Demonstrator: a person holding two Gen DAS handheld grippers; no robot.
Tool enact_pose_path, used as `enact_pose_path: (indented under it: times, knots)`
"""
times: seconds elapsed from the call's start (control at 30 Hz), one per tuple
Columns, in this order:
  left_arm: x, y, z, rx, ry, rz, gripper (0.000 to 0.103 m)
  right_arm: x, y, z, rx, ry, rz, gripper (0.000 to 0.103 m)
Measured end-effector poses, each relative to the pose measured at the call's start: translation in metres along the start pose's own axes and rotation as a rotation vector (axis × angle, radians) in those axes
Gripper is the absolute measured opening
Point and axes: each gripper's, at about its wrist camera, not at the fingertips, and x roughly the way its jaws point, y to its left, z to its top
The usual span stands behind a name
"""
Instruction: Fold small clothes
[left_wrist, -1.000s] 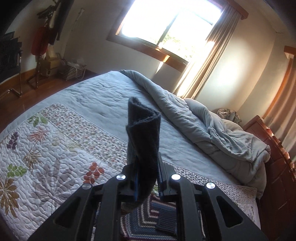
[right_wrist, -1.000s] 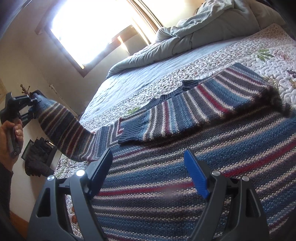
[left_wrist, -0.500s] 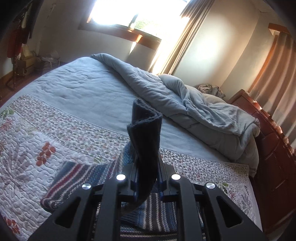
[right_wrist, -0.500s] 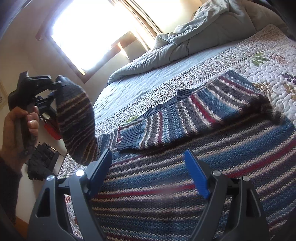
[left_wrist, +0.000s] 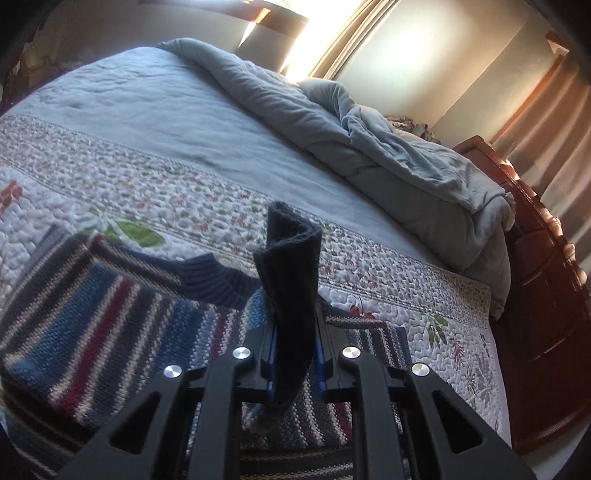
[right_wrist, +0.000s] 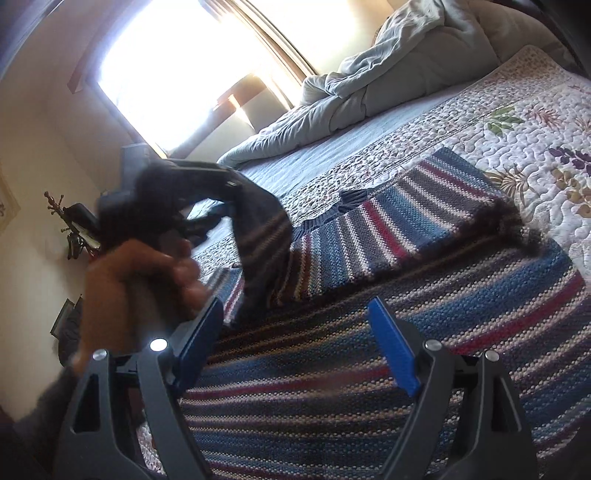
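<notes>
I keep my left gripper (left_wrist: 293, 350) clamped on the sleeve cuff (left_wrist: 291, 266) to fold it over the striped sweater (right_wrist: 369, 369) spread on the bed (left_wrist: 147, 122), probably inward, my right gripper (right_wrist: 295, 339) apart, empty, above.

A big bed (left_wrist: 184, 122) fills the room. It has a flowery quilt (left_wrist: 388, 280) and a gray blanket (left_wrist: 406, 155) bunched up in a heap. A bright window (right_wrist: 166, 62) lets in sun. Tan curtains (left_wrist: 354, 33) hang beside it. The walls (left_wrist: 443, 66) are pale. A brown wooden dresser (left_wrist: 546, 295) stands by the bed.
</notes>
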Motion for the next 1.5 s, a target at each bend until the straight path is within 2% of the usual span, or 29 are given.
enact_pose_path:
  times: [0.23, 0.3, 0.33, 0.37, 0.43, 0.5, 0.57, 0.7, 0.8, 0.83, 0.9, 0.97, 1.07, 1.17, 1.27, 1.37, 1.43, 1.47, 1.5]
  knots:
    - [0.043, -0.006, -0.039, 0.014, 0.057, 0.055, 0.016, -0.004, -0.012, 0.005, 0.025, -0.004, -0.013, 0.081]
    - [0.057, -0.007, -0.051, 0.013, 0.112, 0.059, 0.024, -0.005, -0.015, 0.005, 0.023, -0.005, -0.022, 0.081]
    - [0.059, -0.006, -0.055, 0.004, 0.129, 0.051, 0.039, -0.006, -0.016, 0.005, 0.022, -0.006, -0.026, 0.081]
    - [0.059, -0.006, -0.058, -0.002, 0.137, 0.039, 0.060, -0.006, -0.019, 0.006, 0.025, -0.006, -0.031, 0.081]
    - [0.048, -0.004, -0.062, -0.006, 0.118, -0.004, 0.071, -0.007, -0.025, 0.006, 0.035, -0.006, -0.040, 0.081]
    - [0.031, 0.000, -0.064, 0.003, 0.122, -0.045, 0.074, -0.007, -0.030, 0.006, 0.047, -0.002, -0.051, 0.082]
    - [0.008, 0.009, -0.066, -0.002, 0.108, -0.090, 0.083, -0.005, -0.034, 0.006, 0.053, 0.005, -0.062, 0.082]
    - [-0.047, 0.035, -0.085, 0.091, 0.075, -0.039, 0.086, 0.006, -0.041, 0.003, 0.062, 0.033, -0.064, 0.082]
    - [-0.085, 0.060, -0.108, 0.154, 0.021, 0.017, 0.090, 0.018, -0.052, 0.003, 0.134, 0.076, -0.019, 0.081]
    - [-0.095, 0.067, -0.116, 0.189, 0.005, 0.030, 0.090, 0.021, -0.057, 0.004, 0.172, 0.089, 0.021, 0.080]
    - [-0.108, 0.081, -0.128, 0.232, -0.021, 0.054, 0.091, 0.031, -0.067, 0.009, 0.246, 0.129, 0.104, 0.070]
    - [-0.121, 0.096, -0.136, 0.244, -0.038, 0.047, 0.091, 0.047, -0.080, 0.021, 0.333, 0.168, 0.161, 0.061]
    - [-0.135, 0.118, -0.139, 0.236, -0.085, 0.000, 0.091, 0.075, -0.093, 0.043, 0.431, 0.203, 0.198, 0.057]
    - [-0.132, 0.128, -0.133, 0.196, -0.068, -0.046, 0.091, 0.105, -0.105, 0.059, 0.500, 0.259, 0.127, 0.056]
    - [-0.131, 0.135, -0.130, 0.189, -0.083, -0.052, 0.091, 0.129, -0.111, 0.068, 0.546, 0.315, 0.083, 0.056]
    - [-0.128, 0.140, -0.134, 0.179, -0.060, -0.054, 0.091, 0.146, -0.116, 0.075, 0.580, 0.344, 0.038, 0.050]
    - [-0.129, 0.146, -0.134, 0.150, -0.055, -0.068, 0.091, 0.152, -0.113, 0.080, 0.569, 0.353, 0.030, 0.039]
    - [-0.130, 0.149, -0.133, 0.137, -0.051, -0.076, 0.091, 0.154, -0.108, 0.086, 0.527, 0.353, 0.016, 0.020]
    - [-0.130, 0.151, -0.132, 0.125, -0.050, -0.082, 0.091, 0.155, -0.103, 0.091, 0.490, 0.349, 0.001, 0.009]
